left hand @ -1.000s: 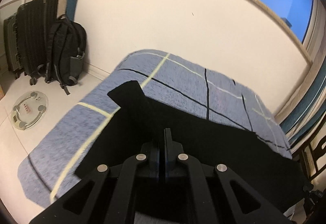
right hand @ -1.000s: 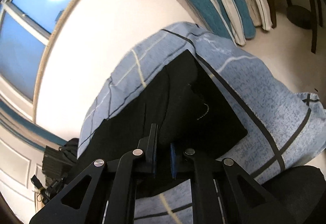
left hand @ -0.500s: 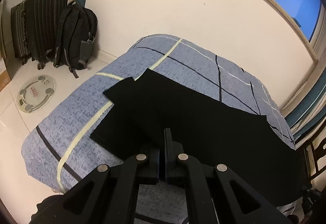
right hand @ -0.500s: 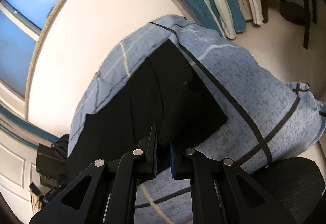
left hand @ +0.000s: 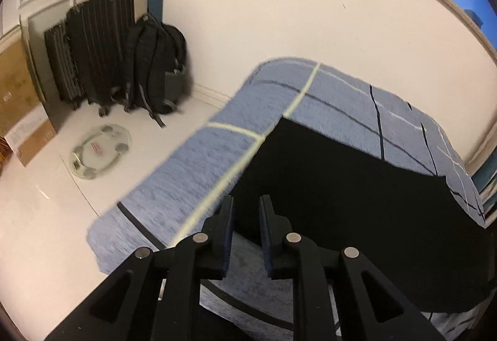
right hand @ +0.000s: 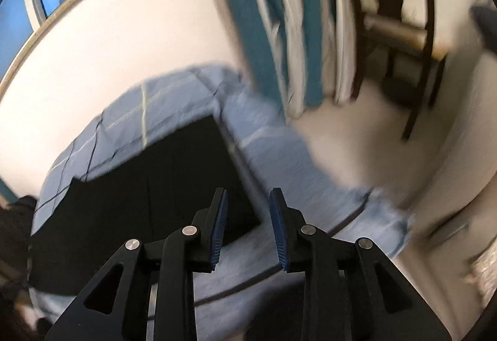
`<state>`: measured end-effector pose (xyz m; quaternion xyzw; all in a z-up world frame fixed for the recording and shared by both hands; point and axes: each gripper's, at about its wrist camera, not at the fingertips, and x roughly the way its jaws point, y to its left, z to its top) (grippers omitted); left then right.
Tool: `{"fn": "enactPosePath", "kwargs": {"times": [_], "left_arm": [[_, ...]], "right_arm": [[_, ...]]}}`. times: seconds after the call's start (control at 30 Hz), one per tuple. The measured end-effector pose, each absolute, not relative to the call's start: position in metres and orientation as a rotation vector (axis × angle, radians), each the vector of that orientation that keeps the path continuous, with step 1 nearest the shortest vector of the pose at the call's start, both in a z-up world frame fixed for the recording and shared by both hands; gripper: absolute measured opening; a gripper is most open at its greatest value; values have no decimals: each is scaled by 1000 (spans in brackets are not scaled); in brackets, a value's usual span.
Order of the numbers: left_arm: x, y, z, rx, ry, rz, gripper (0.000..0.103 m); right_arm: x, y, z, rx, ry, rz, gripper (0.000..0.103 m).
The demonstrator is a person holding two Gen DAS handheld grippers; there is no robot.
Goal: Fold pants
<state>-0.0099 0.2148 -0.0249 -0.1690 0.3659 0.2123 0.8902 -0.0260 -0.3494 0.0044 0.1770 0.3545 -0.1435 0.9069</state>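
Left wrist view, from the left: brown cardboard box (left hand: 18, 111), dark ribbed hard-shell suitcases (left hand: 90, 52), black fabric backpack (left hand: 158, 61) against the cream wall, round glass bathroom scale (left hand: 100, 150) on the pale floor. Then the bed with blue grid-patterned cover (left hand: 198, 173); black fabric pants (left hand: 348, 198) lie flat on it, folded, spread toward the right. Left gripper (left hand: 247, 209) hangs over the pants' near left corner, jaws just been opening, a narrow gap, nothing between the pads. Right wrist view, blurred: pants (right hand: 149, 185) at left, right gripper (right hand: 248, 201) past their right edge over the cover, jaws just been opening, moderately parted, empty. Teal-and-white striped curtains (right hand: 273, 30), dark wooden chair (right hand: 400, 30) at far right.
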Motion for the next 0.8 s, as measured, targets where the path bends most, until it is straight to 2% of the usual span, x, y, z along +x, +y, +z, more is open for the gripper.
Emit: {"fn": "enactPosePath", "kwargs": {"times": [0.07, 0.17, 0.53, 0.67, 0.8], "left_arm": [[-5, 206, -18, -339, 751, 404, 19], [15, 170, -11, -289, 741, 269, 33], [131, 59, -34, -143, 844, -118, 33], [155, 41, -60, -102, 907, -104, 34], [154, 37, -51, -106, 900, -87, 34]], "right_arm": [[-19, -341, 13, 326, 705, -238, 29], [8, -321, 7, 259, 724, -105, 29], [118, -308, -48, 114, 874, -57, 28], [125, -326, -50, 153, 883, -88, 29], [116, -323, -34, 136, 851, -83, 30]]}}
